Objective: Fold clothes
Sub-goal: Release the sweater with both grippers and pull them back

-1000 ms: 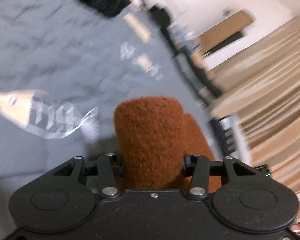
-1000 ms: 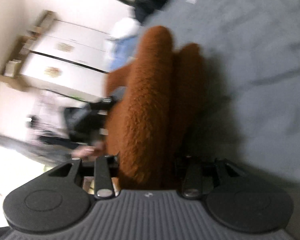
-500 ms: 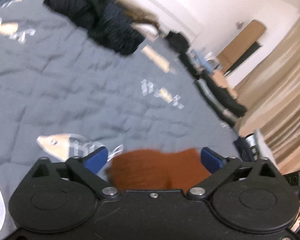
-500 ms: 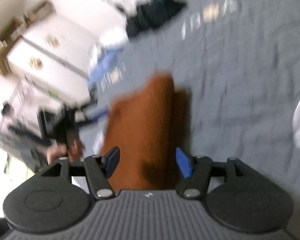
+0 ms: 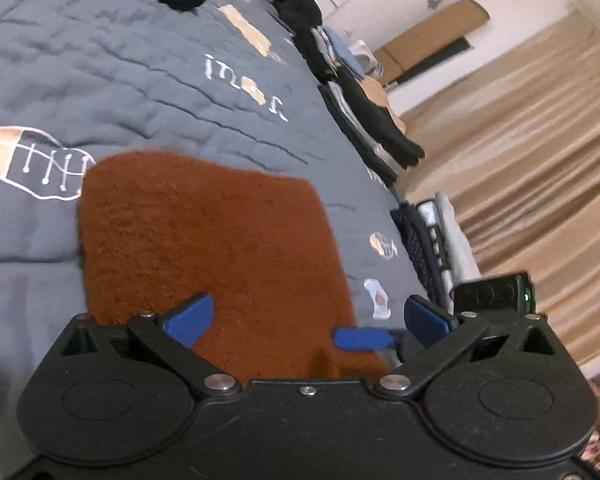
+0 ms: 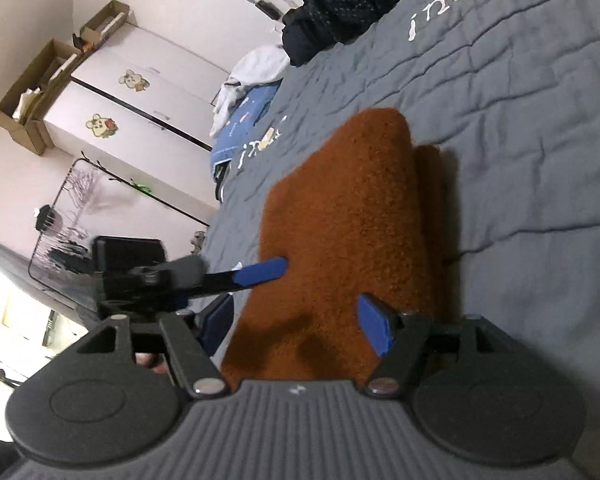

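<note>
Folded brown garment [image 5: 204, 248] flat; bedspread [image 5: 100, 72] open around.

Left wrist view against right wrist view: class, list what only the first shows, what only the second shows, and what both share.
Only the left wrist view shows the beige pleated curtains and the fish-skeleton print on the bedcover. Only the right wrist view shows the white wardrobe with bear stickers and the open cardboard boxes on top of it. Both show the folded rust-brown fleece garment lying on the grey quilted bedcover, and the dark speckled garment farther off.
</note>
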